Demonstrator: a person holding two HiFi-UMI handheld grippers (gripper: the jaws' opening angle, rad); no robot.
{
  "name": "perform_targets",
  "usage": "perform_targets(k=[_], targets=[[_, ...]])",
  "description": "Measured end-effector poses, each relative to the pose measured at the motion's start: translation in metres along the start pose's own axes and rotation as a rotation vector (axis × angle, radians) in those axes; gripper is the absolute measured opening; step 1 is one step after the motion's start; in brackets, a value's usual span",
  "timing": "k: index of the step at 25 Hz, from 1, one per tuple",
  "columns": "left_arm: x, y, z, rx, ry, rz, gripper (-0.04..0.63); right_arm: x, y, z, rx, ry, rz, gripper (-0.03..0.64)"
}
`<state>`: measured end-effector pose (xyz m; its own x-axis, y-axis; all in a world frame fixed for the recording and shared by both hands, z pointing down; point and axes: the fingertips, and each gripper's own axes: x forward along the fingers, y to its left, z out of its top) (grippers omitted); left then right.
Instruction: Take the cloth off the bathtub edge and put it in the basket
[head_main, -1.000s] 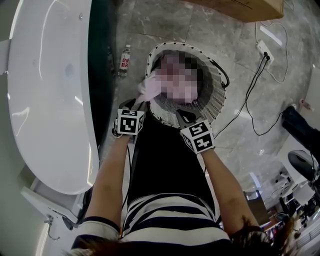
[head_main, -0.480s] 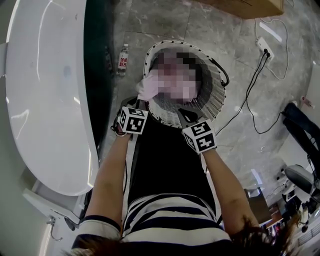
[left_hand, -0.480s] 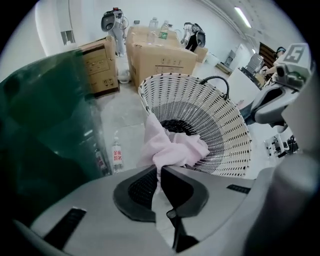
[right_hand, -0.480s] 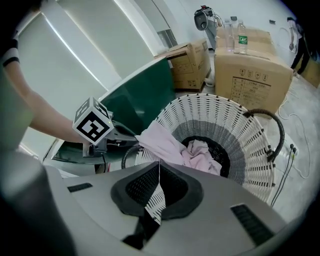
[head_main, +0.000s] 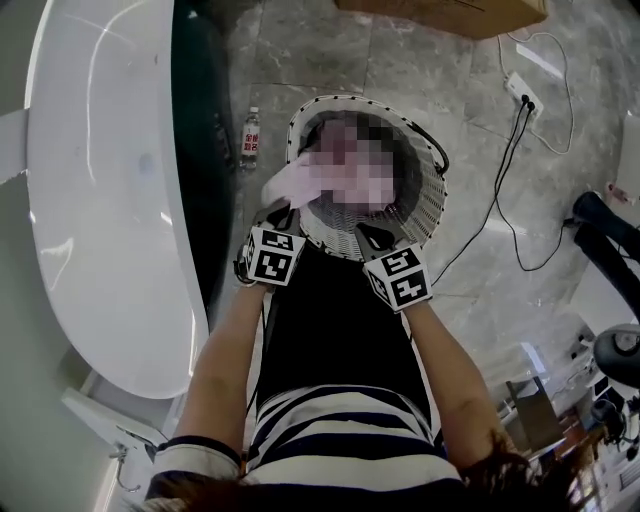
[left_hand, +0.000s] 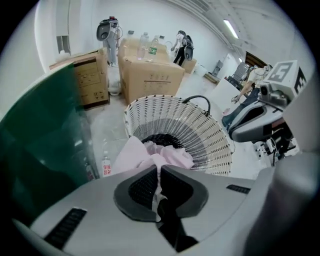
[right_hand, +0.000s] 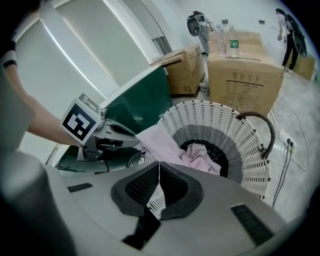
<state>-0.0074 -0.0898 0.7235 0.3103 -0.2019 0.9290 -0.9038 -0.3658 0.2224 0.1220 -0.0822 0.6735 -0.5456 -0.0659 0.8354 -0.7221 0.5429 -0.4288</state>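
1. A pink cloth (left_hand: 150, 154) is pictured draped over the rim of a white wicker basket (left_hand: 200, 132), on the side nearest the bathtub (head_main: 100, 180), part of it inside and part hanging outward.
2. The left gripper (left_hand: 160, 175) is clamped on a thin fold of that cloth, its jaws having just been closing. The right gripper (right_hand: 159, 172) is held beside it with its jaws together, apparently on nothing.
3. Were the fold released here, the cloth could be dragged over the rim onto the floor (head_main: 480, 150) by its outward half. So slim a pinch could also be lost on lifting.
4. The basket's inside is masked in the head view, and how much cloth hangs outside cannot be made out.
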Motion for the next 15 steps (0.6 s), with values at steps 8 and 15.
perform_targets(k=[8,15], targets=[[0.0,-0.057,0.034,0.111,-0.035,-0.113,0.032,-0.02,-0.008,-0.009,0.08,-0.051,-0.043,0.029],[0.001,-0.09,0.052,0.229,-0.021,-0.178,0.032,-0.035,-0.014,-0.02,0.152,-0.095,-0.082,0.029]])
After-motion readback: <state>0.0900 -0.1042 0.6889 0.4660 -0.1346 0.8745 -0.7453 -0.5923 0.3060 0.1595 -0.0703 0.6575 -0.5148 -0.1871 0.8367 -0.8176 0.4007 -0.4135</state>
